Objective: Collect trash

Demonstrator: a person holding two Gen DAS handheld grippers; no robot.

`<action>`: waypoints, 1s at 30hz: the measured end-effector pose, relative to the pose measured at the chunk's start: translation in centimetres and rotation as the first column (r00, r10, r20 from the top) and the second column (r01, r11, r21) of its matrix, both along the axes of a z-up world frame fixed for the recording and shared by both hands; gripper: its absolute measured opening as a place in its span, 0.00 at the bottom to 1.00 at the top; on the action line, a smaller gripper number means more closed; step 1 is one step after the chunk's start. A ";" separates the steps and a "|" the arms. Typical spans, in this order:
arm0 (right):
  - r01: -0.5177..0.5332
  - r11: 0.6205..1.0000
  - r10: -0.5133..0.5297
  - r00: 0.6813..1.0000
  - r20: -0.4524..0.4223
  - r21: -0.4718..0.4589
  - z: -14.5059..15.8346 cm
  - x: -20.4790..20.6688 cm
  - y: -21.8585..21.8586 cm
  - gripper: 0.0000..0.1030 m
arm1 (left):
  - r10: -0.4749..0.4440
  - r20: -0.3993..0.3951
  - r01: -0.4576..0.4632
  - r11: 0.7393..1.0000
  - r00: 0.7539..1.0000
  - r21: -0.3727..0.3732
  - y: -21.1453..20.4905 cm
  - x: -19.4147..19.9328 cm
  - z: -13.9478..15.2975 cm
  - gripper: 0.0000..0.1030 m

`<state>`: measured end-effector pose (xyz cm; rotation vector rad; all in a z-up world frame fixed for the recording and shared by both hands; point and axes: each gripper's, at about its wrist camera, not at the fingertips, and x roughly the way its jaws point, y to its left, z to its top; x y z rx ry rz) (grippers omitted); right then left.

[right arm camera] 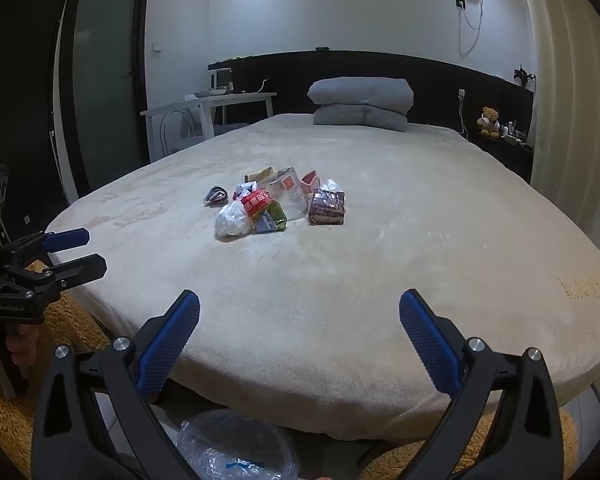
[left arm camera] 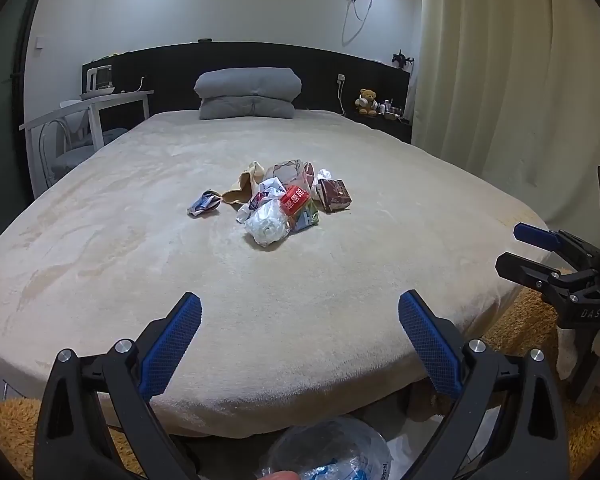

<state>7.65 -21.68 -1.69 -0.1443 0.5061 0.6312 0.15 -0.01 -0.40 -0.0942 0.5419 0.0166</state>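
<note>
My left gripper and "DAS"-marked right gripper gape wide and empty, the heap of crumpled wrappers and cartons lying well ahead on the beige bed.

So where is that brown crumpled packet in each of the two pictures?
Left wrist view: the brown packet lies at the right end of the trash pile, just above centre.
Right wrist view: brown packet again at the pile's right end, near centre.
Shared landmark: the folded grey quilt at the headboard.
</note>
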 end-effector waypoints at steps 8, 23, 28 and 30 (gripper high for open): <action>0.001 1.000 -0.001 1.000 0.001 -0.004 -0.1 -0.1 0.0 0.96 | 0.001 0.002 -0.001 1.000 1.000 0.005 -0.1 -0.1 0.1 0.94; 0.003 1.000 -0.003 1.000 0.004 -0.011 -0.1 0.0 0.2 0.96 | -0.027 0.019 0.028 0.999 0.999 -0.023 -0.1 -0.2 0.4 0.94; 0.003 1.000 -0.003 1.000 0.004 -0.012 -0.1 0.0 0.3 0.96 | -0.028 0.019 0.028 0.999 0.999 -0.020 -0.1 -0.2 0.4 0.94; 0.002 1.000 -0.002 1.000 0.004 -0.012 -0.1 0.0 0.3 0.96 | -0.027 0.021 0.028 0.999 0.999 -0.017 -0.2 -0.3 0.4 0.94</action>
